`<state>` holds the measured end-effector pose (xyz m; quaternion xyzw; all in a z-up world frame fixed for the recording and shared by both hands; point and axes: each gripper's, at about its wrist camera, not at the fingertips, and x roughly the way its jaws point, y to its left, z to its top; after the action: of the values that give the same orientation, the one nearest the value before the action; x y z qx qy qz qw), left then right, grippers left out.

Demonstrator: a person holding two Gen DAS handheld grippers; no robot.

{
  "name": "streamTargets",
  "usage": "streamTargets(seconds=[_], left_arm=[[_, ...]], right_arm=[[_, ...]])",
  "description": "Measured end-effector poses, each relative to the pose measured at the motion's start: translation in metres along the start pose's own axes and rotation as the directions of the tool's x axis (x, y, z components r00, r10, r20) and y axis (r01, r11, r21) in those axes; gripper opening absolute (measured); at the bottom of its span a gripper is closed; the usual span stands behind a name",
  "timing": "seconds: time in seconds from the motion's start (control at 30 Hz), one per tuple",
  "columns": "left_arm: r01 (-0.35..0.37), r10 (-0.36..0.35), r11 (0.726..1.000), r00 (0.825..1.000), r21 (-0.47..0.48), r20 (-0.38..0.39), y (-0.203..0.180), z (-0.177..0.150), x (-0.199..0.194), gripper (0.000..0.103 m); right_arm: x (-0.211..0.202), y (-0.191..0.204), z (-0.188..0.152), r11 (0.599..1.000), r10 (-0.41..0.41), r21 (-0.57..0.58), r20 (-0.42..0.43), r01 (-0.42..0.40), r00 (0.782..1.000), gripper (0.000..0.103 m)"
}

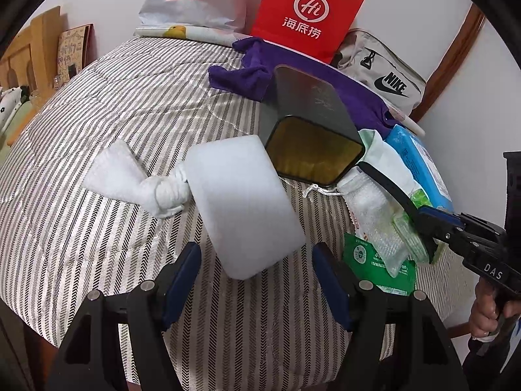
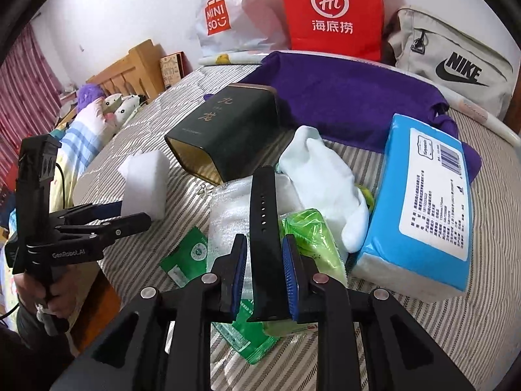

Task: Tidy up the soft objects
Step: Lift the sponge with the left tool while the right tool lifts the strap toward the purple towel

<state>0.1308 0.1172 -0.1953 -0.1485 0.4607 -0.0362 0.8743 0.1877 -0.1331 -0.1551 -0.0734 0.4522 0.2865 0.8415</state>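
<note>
A: Tools first — where do they stand?

B: Right tool (image 2: 262,280) is clamped narrow on a black strap (image 2: 263,228), carried above the heap, angled down toward the green tin (image 2: 224,130) lying open-mouthed on the bed (image 1: 97,244). Left tool (image 1: 257,280) sits half-wide on a white foam block (image 1: 244,205); whether its pads actually press it, I cannot tell.

A: And progress?

B: Early, I'd judge. The tin looks empty. White sock (image 2: 325,179), bubble wrap (image 2: 228,221), green packets (image 2: 312,234), blue tissue pack (image 2: 420,202) and knotted white cloth (image 1: 136,179) all lie loose on the bed.

A: Hands?

B: Each grips its handle from below at the bed's edge.
</note>
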Motion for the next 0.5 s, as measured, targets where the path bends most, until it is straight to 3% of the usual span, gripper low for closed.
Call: streamTargets(seconds=[0.07,0.2,0.33,0.43,0.5], left_arm=[[-0.002,0.002,1.0,1.0,-0.004,0.0,0.002,0.0,-0.001,0.068],[0.003,-0.003,1.0,1.0,-0.013,0.002,0.006,0.0,-0.002,0.068],[-0.002,0.002,1.0,1.0,-0.005,0.004,0.005,-0.001,-0.002,0.068],[-0.004,0.004,1.0,1.0,-0.002,0.007,0.004,-0.002,-0.002,0.068],[-0.003,0.003,1.0,1.0,-0.001,0.007,0.004,-0.002,-0.002,0.068]], right_arm=[[-0.001,0.003,0.001,1.0,-0.01,-0.015,0.007,0.01,1.0,0.007],[-0.007,0.006,0.001,1.0,0.009,-0.02,0.024,-0.009,1.0,0.006],[-0.004,0.013,0.001,0.997,-0.05,-0.065,0.002,0.05,0.999,0.007],[-0.005,0.016,0.003,0.998,-0.038,-0.06,-0.005,0.038,0.999,0.015],[-0.006,0.023,0.005,0.996,-0.042,-0.079,0.009,0.043,0.999,0.031]])
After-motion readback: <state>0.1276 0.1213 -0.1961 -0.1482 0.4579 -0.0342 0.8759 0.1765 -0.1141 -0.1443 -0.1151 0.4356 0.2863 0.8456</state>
